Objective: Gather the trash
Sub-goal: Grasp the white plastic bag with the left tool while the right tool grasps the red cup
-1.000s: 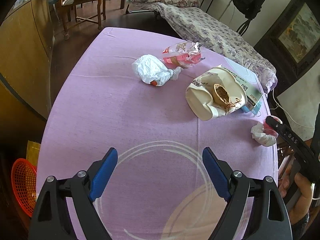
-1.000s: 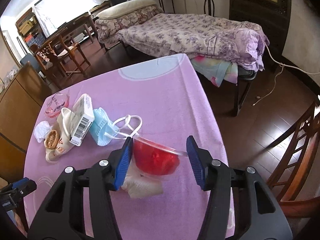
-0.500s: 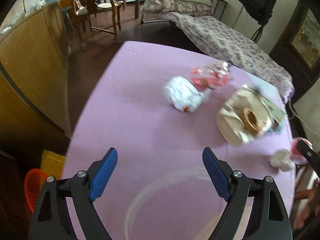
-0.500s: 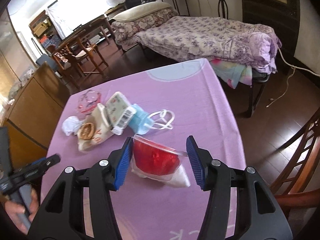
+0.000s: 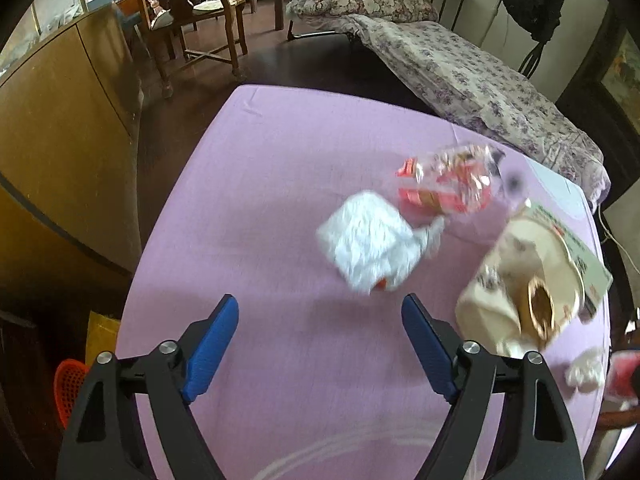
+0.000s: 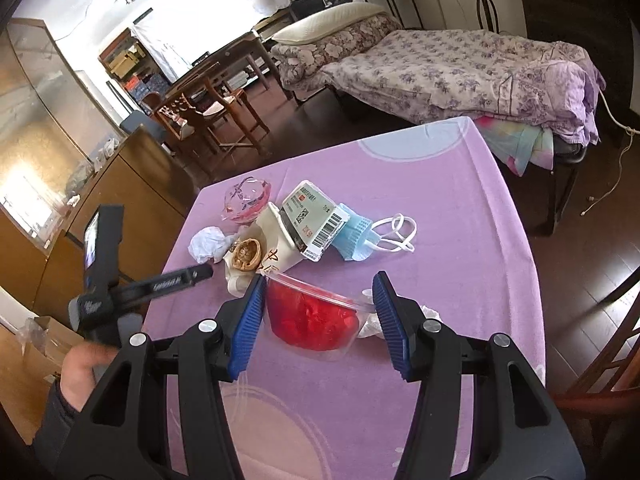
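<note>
While your right tool [image 6: 318,316] holds the clear cup of red scraps [image 6: 310,320] between its blue pads, lifted off the purple table [image 6: 460,216] where a second ago it sat low beside a crumpled tissue, your left tool [image 5: 320,344] has swung across toward the far pile. Its jaws are closing slightly, with nothing between them, only bare cloth below. A second ago the white crumpled plastic bag [image 5: 370,250] lay well beyond it; now it sits just past the right pad, with the pink snack wrapper [image 5: 448,184] farther off and the cream paper bag with a walnut shell [image 5: 528,300] to the right.

So one piece looks secured and the next is lined up. The boxed carton [image 6: 316,220] and the blue face mask [image 6: 356,236] lie untouched at the table's middle. The left view is smeared, so judge your reach carefully before you close on the white bag.
</note>
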`<state>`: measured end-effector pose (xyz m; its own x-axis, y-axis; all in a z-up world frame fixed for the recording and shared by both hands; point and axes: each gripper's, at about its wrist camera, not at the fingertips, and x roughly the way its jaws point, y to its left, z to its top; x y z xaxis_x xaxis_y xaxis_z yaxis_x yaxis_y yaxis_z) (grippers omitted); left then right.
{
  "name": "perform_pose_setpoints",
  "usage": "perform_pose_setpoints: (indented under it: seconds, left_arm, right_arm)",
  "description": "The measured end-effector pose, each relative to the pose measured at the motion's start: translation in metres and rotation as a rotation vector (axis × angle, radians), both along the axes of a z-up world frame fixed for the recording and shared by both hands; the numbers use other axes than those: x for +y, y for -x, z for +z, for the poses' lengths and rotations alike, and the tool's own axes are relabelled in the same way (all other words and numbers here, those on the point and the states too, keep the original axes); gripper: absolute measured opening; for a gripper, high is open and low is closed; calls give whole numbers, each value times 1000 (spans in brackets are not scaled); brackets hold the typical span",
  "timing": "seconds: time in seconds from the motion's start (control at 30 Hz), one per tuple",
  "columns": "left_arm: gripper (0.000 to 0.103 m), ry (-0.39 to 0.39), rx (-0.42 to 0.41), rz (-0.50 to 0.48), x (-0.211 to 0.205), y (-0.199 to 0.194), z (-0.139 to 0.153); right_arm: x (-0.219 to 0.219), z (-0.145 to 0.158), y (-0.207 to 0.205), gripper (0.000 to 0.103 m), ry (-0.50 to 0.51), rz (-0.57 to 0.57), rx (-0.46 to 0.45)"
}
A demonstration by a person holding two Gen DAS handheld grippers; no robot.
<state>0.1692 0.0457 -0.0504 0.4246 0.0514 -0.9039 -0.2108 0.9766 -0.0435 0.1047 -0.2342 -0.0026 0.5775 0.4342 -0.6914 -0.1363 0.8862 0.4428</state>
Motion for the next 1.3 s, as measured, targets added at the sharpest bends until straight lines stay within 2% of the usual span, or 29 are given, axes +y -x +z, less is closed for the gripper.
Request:
perform_pose_setpoints:
  seconds: [0.13, 0.27, 0.33, 0.4, 0.43, 0.5, 0.53, 0.63, 0.7, 0.73, 0.8, 0.83, 0.97, 1.1, 1.3]
  left_arm:
    - [81, -63, -12, -10, -4, -16, -3]
    - [81, -57, -21, -12, -6, -25, -4]
    - [77, -60, -35, -20, -7, -28, -4]
    - [58, -60, -40, -41, -10, -29, -4]
    - [51, -48, -36, -56, -11, -28, -5]
    - [30, -34, -35, -68, -13, -25, -5]
    - [29, -21, -29, -86, -13, -20, -3]
    - [32, 44, -12, -96, -7, -8, 4]
    - [51, 76, -27, -78, -1, -2, 14]
    - [55, 80, -43, -69, 0, -1, 18]
    - [72, 73, -86, -41, 4, -2, 29]
    - [75, 67, -105, -24, 4, -5, 33]
    - [76, 57, -93, -12, 0, -23, 26]
    - [76, 11, -60, -29, -6, -40, 12]
    - [75, 23, -64, -23, -4, -55, 5]
  right_arm:
    - [-7, -2, -4, 54, -7, 4, 4]
    - [-7, -5, -6, 54, -7, 11, 14]
    - [-6, -6, -7, 54, -7, 15, 21]
    - [-4, -7, -7, 54, -4, 21, 23]
    - [-4, -7, -7, 54, -2, 23, 23]
    - [-4, -7, -9, 54, 1, 23, 24]
    - [-4, -7, -9, 54, 0, 21, 25]
    - [-6, -7, -9, 54, -5, 12, 24]
    - [-7, -7, -8, 54, -9, 6, 22]
    - [-7, -6, -8, 54, -9, 5, 21]
    - [-7, -6, -7, 54, -9, 5, 22]
    - [-7, -6, -7, 54, -9, 6, 22]
    - [-7, -6, -8, 54, -8, 4, 27]
    - [-8, -7, -9, 54, -13, 0, 33]
    - [-3, -12, -12, 54, -7, 17, 45]
